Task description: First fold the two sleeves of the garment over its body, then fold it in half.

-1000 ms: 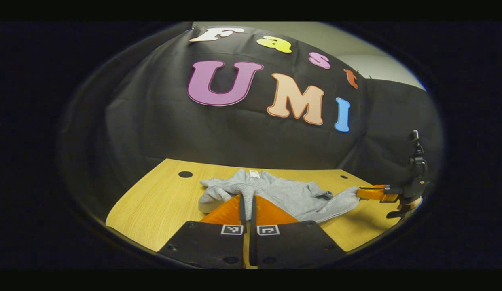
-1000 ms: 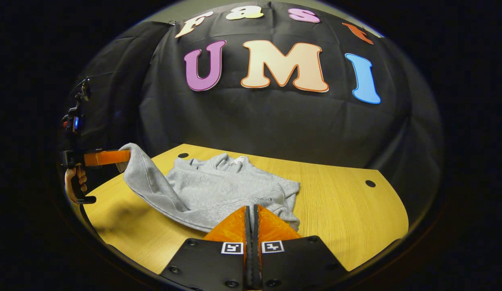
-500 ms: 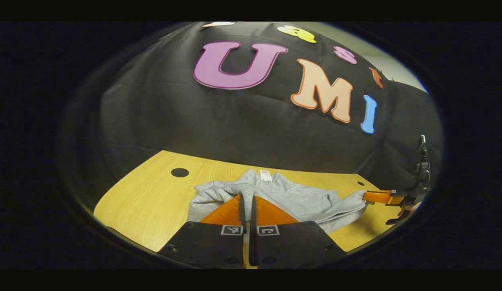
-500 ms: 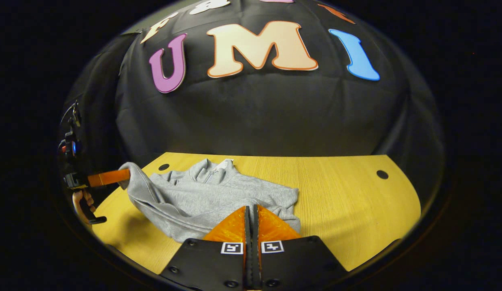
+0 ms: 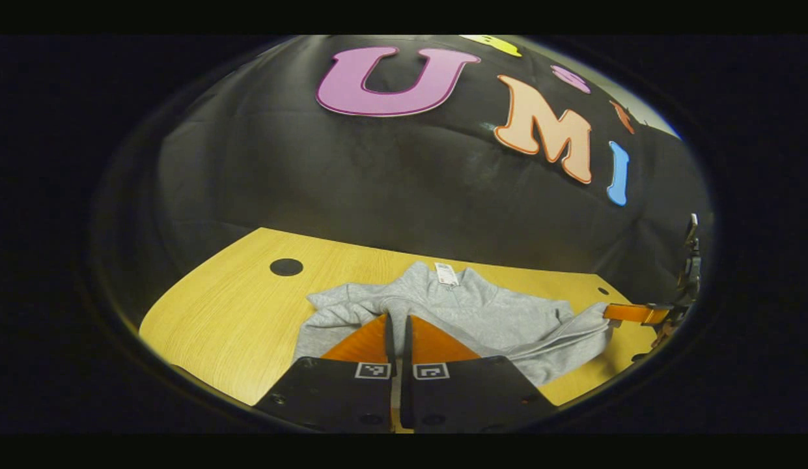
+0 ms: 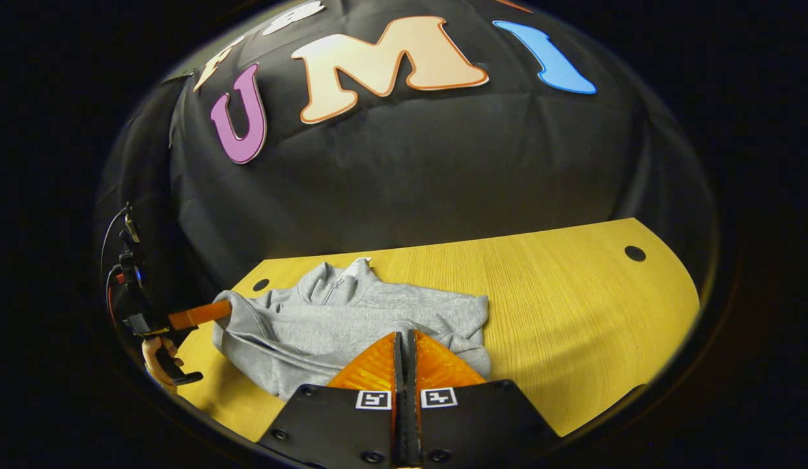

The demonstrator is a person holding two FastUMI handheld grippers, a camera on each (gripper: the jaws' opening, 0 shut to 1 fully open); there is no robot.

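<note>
— So, where are we on the garment [image 6: 371, 312]?

— It lies bunched on the table [image 6: 560, 312], collar toward the wall. I've got the left gripper [image 5: 397, 319] and right gripper [image 6: 404, 335] each clamped on a bottom corner, carrying the hem up for the half-fold.

— Sleeves done?

— They look tucked in, though I can't be sure. The half-fold isn't laid down yet.
</note>
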